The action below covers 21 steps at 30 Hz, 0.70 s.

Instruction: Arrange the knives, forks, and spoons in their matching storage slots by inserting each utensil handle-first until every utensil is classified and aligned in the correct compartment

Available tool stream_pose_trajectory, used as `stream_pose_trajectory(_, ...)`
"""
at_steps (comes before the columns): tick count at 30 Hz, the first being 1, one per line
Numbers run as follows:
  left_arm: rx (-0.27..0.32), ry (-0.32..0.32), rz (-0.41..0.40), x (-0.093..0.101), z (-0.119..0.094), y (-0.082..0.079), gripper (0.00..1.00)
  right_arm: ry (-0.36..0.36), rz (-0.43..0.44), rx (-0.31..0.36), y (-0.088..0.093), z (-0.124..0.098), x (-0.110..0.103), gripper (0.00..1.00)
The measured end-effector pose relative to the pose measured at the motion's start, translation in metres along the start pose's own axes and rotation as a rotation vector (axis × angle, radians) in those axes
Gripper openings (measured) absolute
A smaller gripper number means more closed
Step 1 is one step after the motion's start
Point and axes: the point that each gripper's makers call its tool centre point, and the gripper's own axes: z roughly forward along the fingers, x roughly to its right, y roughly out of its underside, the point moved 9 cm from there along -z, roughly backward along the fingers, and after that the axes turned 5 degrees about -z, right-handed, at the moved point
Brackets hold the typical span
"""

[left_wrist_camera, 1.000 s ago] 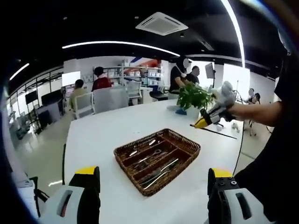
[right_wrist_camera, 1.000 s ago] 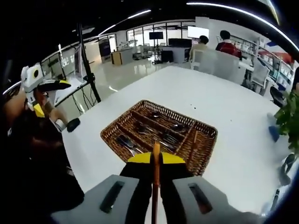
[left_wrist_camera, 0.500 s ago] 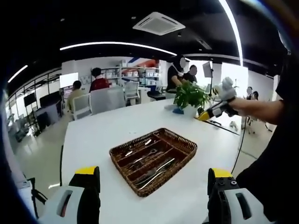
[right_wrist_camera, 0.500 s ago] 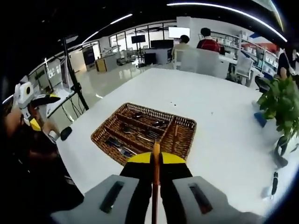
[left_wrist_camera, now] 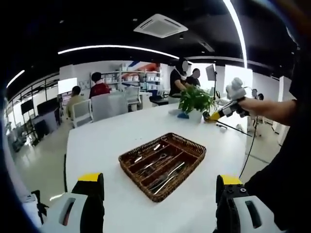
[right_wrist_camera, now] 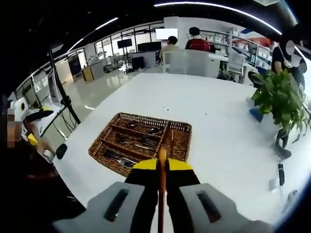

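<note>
Potted plant (right_wrist_camera: 278, 99) on white table (right_wrist_camera: 218, 121); seated people (left_wrist_camera: 98, 83) at far desks.

Bright ceiling light strips (left_wrist_camera: 116, 47), glare on white table (right_wrist_camera: 204, 111), fisheye-bent edges beyond it, soft focus

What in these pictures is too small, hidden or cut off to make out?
- Utensils in the wicker tray: too small in both views to sort knives, forks and spoons.
- The thin brown stick in the right gripper: its lower end is hidden between the jaws, so its kind is unclear.
- Left gripper: jaw bases cut off by the bottom edge.
</note>
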Motion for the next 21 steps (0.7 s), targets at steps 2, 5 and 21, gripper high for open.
stream_pose_trajectory(2,-0.002,0.01,0.008,-0.005,0.0,0.003,1.0,0.007,-0.005,0.002,0.0,0.002,-0.002,0.02)
stream_pose_trajectory(5,0.0,0.008,-0.001,-0.01,0.001,0.003,1.0,0.01,0.0,0.0,-0.001,0.0,-0.004,0.02)
stream_pose_trajectory(21,-0.014,0.026,0.027,-0.01,0.024,-0.006,1.0,0.009,0.009,-0.026,0.001,0.001,0.006,0.02)
